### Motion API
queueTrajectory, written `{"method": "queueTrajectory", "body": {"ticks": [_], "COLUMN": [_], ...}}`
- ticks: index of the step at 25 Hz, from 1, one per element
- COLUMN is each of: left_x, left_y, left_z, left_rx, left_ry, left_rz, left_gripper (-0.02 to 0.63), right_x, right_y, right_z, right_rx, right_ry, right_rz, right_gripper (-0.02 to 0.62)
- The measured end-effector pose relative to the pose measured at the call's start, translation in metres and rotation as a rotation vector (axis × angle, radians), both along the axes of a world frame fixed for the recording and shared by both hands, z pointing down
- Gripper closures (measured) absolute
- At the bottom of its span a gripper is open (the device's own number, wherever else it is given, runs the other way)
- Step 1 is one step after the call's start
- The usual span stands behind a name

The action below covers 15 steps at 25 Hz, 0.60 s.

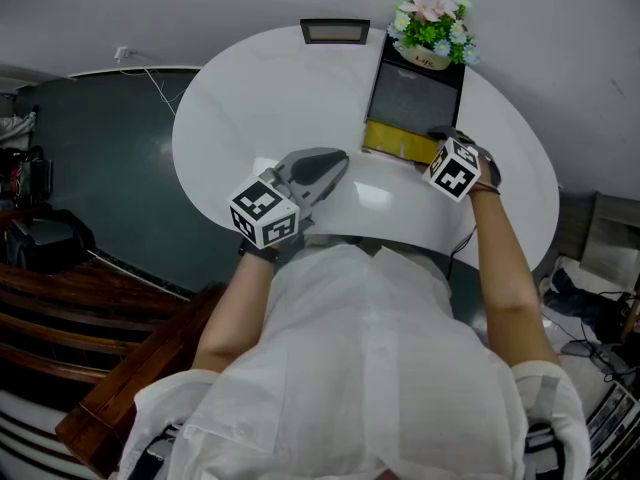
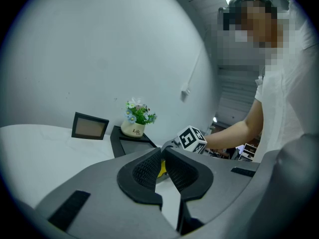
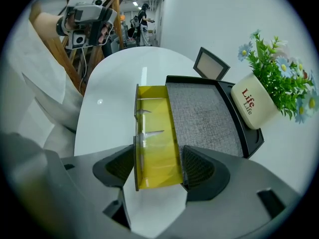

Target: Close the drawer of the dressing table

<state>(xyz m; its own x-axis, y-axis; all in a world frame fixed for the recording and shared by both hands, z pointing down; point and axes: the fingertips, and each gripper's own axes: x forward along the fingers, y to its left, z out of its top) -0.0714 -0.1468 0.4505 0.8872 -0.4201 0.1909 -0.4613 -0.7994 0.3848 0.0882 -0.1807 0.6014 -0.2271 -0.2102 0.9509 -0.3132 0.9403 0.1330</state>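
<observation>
Head view: the right gripper had its jaws largely hidden behind its own marker cube, and it covered the right end of the yellow drawer. The person's torso cut off the table's near edge. In the left gripper view the drawer showed only as a yellow sliver behind the pads. Right gripper view: jaws stood wide apart, straddling the near end of the drawer, one pad just outside its front panel and the other at the box's edge; whether either pad touched could not be told. Left gripper: jaws closed to tip contact, nothing between them, low over the table at frame centre. The drawer stood pulled out from a black box with a grey top; thin clear dividers showed inside it. A white pot marked "Life" held green sprigs with pale flowers and sat on the box's far end. A small frame stood beside the box. Table white, oval, glossy. White wall behind; dark floor at left.
</observation>
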Motion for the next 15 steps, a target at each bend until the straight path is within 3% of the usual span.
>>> {"method": "queueTrajectory", "body": {"ticks": [10, 15], "left_x": [0.0001, 0.0009], "left_y": [-0.0016, -0.0011], "left_z": [-0.0007, -0.0006], "left_rx": [0.0, 0.001], "left_ry": [0.007, 0.005], "left_rz": [-0.004, -0.003], "left_gripper": [0.572, 0.572], "right_x": [0.0011, 0.0025], "right_y": [-0.0039, -0.0076], "right_z": [-0.002, -0.0028], "right_rx": [0.0, 0.01], "right_ry": [0.004, 0.005], "right_rz": [0.008, 0.02], "right_gripper": [0.31, 0.347]}}
